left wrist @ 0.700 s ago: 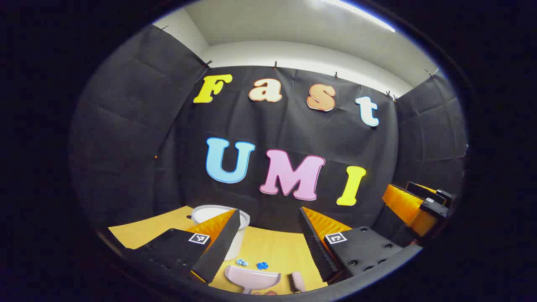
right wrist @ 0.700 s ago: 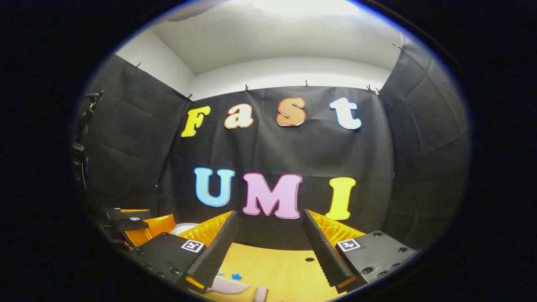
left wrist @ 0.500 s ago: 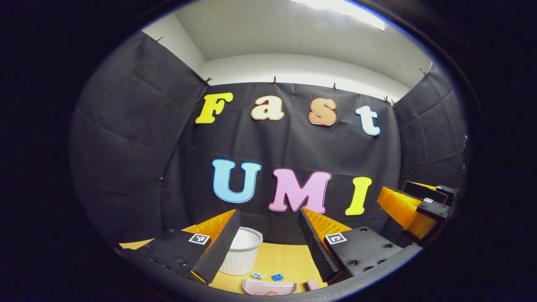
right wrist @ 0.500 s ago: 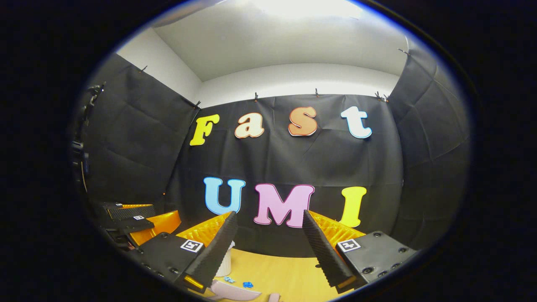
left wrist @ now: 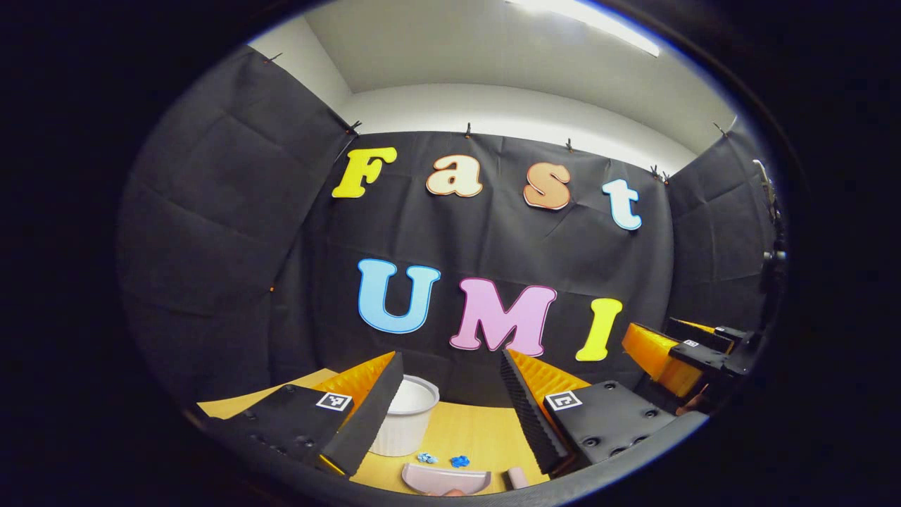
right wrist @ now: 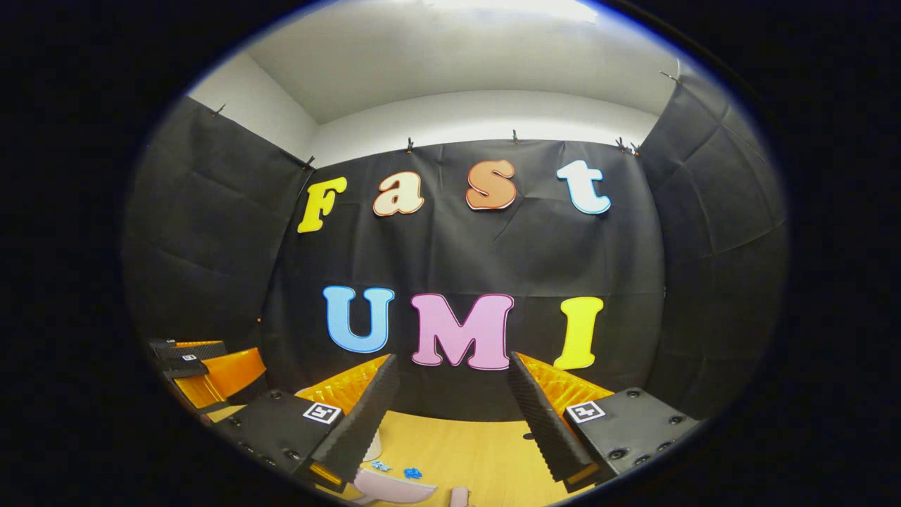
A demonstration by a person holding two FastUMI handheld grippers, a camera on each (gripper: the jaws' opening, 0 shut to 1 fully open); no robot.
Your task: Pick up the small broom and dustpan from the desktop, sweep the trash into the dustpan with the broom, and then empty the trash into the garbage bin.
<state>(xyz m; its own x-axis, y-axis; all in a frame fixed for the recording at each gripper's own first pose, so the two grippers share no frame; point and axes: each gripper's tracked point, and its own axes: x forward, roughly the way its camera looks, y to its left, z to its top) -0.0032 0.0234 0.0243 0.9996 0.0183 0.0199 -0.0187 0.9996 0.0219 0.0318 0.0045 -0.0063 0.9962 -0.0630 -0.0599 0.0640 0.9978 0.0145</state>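
1. In the left gripper view, the left claw (left wrist: 445, 412) is held above the table (left wrist: 468, 433) with its fingers spread wide and nothing between them. Past the left finger a white ribbed bin (left wrist: 407, 415) stands upright on the table, partly hidden by that finger. In front of the bin lie two small blue scraps of trash (left wrist: 442, 460), close together. Just nearer than the scraps lies the pink dustpan (left wrist: 445, 479), cut off by the lower edge, and just to its right is a small pink piece (left wrist: 517, 477) that looks like the broom, though too little of it shows to be sure. Far off at the right edge the right claw (left wrist: 679, 352) is up in the air.

2. In the right gripper view, the right claw (right wrist: 450, 415) is also wide apart and holds nothing. Low between its fingers lie the blue scraps (right wrist: 396, 470) and the dustpan (right wrist: 391, 487), with the pink piece (right wrist: 459, 497) beside it. The left claw (right wrist: 204, 362) shows at the left edge, raised.
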